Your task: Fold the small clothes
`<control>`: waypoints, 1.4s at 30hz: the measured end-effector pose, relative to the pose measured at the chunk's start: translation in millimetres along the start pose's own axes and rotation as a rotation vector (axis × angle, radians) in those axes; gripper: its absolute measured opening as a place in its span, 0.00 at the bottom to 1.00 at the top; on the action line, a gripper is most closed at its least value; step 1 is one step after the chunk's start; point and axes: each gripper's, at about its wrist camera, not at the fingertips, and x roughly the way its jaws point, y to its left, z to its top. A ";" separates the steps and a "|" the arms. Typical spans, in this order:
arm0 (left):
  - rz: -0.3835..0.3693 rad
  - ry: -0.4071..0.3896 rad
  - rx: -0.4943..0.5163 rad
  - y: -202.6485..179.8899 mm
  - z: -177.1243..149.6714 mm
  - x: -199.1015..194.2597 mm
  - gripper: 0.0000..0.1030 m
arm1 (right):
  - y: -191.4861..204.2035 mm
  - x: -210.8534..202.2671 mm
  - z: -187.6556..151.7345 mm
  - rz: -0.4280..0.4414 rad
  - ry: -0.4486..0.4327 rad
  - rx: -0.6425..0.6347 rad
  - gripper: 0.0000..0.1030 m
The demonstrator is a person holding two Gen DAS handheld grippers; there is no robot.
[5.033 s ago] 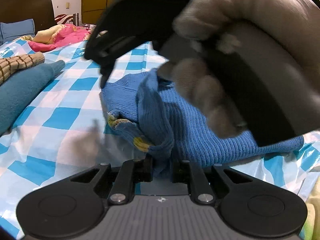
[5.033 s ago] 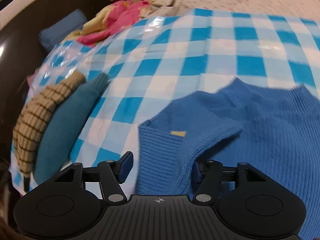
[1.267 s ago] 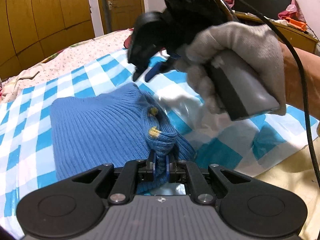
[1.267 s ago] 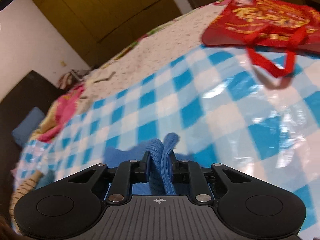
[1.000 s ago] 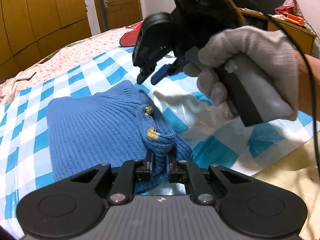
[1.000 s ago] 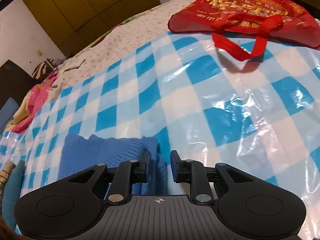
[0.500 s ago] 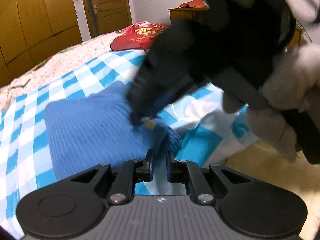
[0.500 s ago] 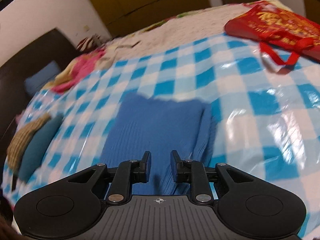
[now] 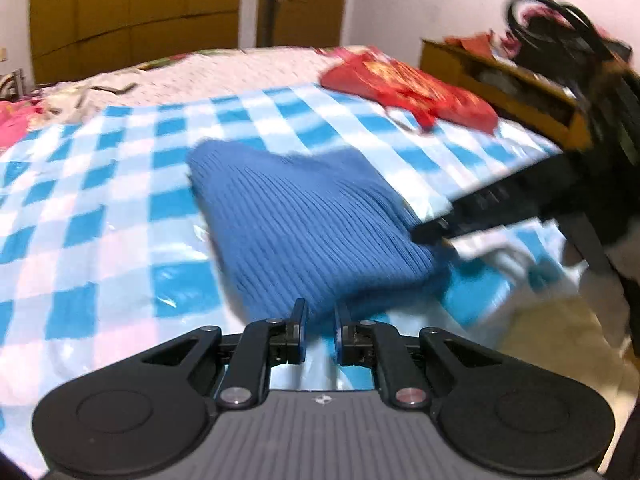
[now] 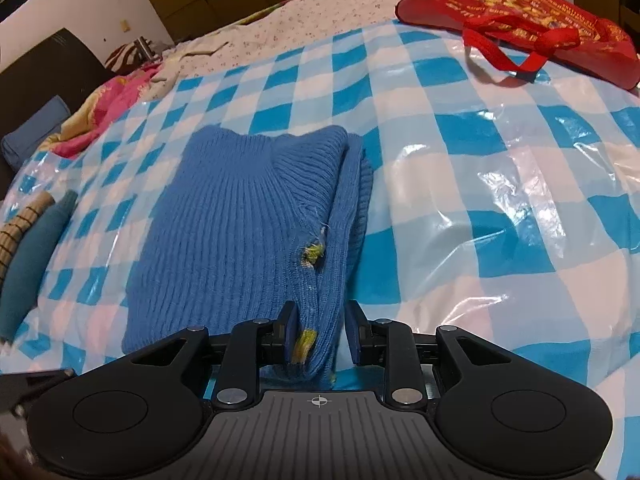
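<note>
I see the sweater (image 10: 240, 216), blue ribbed knit, lying folded on the checked sheet (image 10: 460, 200) that covers the bed. Its doubled edge runs along the right side in my right wrist view, with a frayed spot and yellow threads midway down. The near end of that edge lies between the fingers of my right gripper (image 10: 320, 336). The jaws stand apart; the left pad touches the knit, the right pad shows a gap, so nothing is pinched.

In my left wrist view the sweater (image 9: 308, 220) lies just ahead of my left gripper (image 9: 319, 330). Its jaws are narrowly parted with sheet showing between them; they hold nothing. This view is blurred by motion. The right gripper (image 9: 440, 234) enters from the right, tips at the sweater's right edge; I cannot tell whether they touch it there.

Outward: the sheet (image 9: 100, 200) is blue and white, glossy and creased. A red bag (image 10: 532, 16) with strap handles lies at the far right corner, well apart from the sweater. At the left edge lies a teal garment (image 10: 32, 256) with a tan striped one (image 10: 16, 232) beside it. A pink floral cloth (image 10: 108, 104) lies beyond them. Brown wardrobe doors (image 9: 136, 12) stand behind the bed.
</note>
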 end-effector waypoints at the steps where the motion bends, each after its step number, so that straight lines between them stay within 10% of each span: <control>1: 0.010 -0.010 -0.009 3.4 3.7 0.2 0.22 | 3.1 -2.9 1.0 -0.001 -0.005 -0.005 0.26; 42: 0.074 0.094 -0.039 17.0 12.8 48.7 0.28 | 6.9 22.8 -18.4 -0.089 -0.038 0.052 0.31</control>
